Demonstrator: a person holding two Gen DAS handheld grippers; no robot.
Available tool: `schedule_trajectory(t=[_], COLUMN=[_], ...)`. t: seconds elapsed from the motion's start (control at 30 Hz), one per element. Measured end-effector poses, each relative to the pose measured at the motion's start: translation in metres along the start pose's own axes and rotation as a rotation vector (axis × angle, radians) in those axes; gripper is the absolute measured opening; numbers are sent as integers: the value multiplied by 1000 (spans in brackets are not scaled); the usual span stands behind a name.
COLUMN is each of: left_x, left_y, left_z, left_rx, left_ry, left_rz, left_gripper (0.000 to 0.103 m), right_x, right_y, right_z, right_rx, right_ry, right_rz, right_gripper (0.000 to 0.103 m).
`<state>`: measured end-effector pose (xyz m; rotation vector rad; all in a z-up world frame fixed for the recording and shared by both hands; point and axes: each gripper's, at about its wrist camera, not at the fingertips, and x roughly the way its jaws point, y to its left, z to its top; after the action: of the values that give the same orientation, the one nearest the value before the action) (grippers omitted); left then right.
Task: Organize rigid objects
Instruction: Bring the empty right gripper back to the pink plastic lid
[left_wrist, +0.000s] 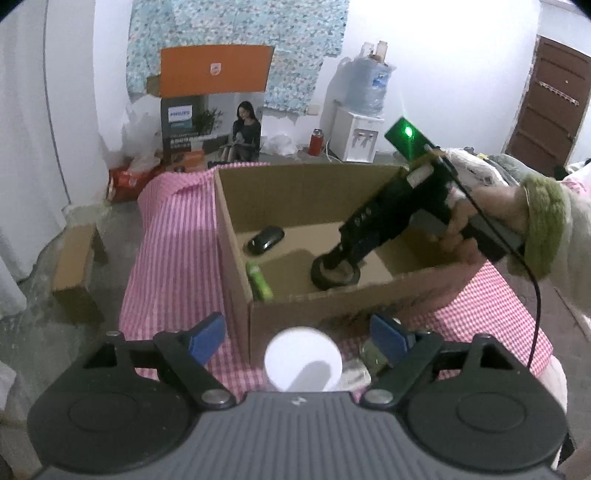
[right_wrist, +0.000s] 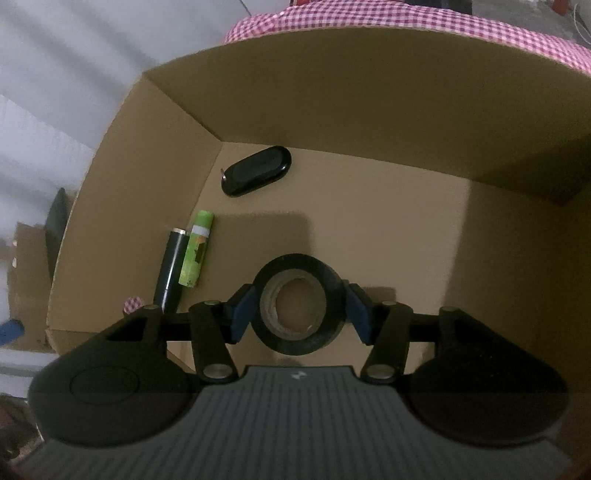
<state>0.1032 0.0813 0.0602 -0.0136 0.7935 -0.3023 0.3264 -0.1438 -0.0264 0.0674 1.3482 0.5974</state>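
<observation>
An open cardboard box (left_wrist: 306, 184) stands on a pink checked cloth (left_wrist: 173, 236). On its floor lie a black key fob (right_wrist: 256, 171), a green tube (right_wrist: 197, 253), a dark pen-like tube (right_wrist: 171, 269) and a black tape roll (right_wrist: 299, 269). My right gripper (right_wrist: 299, 310) reaches down into the box, open, with the roll lying flat between its blue pads (right_wrist: 243, 314). My left gripper (left_wrist: 297, 332) hangs open in front of the box, above a white round lid (left_wrist: 303, 360). Nothing sits between its fingers.
A hand with a green cuff (left_wrist: 543, 225) holds the right gripper, trailing a black cable. A greenish round item (left_wrist: 371, 356) lies right of the lid. A small cardboard box (left_wrist: 75, 273) sits on the floor at left. Behind stand a water dispenser (left_wrist: 356, 133) and a brown door (left_wrist: 546, 107).
</observation>
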Motion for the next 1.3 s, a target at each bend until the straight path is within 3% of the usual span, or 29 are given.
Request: schedule_trajectory(t=[0.3, 0.63, 0.83, 0.97, 1.1, 1.3], left_x=[-3, 0, 2, 3, 1, 1], left_y=[0, -11, -16, -20, -22, -31], left_z=[-34, -46, -53, -58, -62, -64], left_rx=[-41, -40, -26, -26, -18, 2], left_ry=[20, 38, 50, 58, 60, 74], left_rz=[-3, 0, -5, -7, -12, -22], left_gripper=[87, 87, 87, 87, 87, 87], right_x=[9, 18, 16, -2, -42, -108], right_y=[11, 36, 42, 44, 46, 47], right_z=[9, 9, 8, 4, -13, -78], right_rx=[-38, -94, -89, -90, -97, -123], right_ry=[40, 67, 40, -49, -199, -401], right_rz=[-22, 13, 61, 98, 133, 141], right_gripper=[60, 62, 64, 65, 65, 65])
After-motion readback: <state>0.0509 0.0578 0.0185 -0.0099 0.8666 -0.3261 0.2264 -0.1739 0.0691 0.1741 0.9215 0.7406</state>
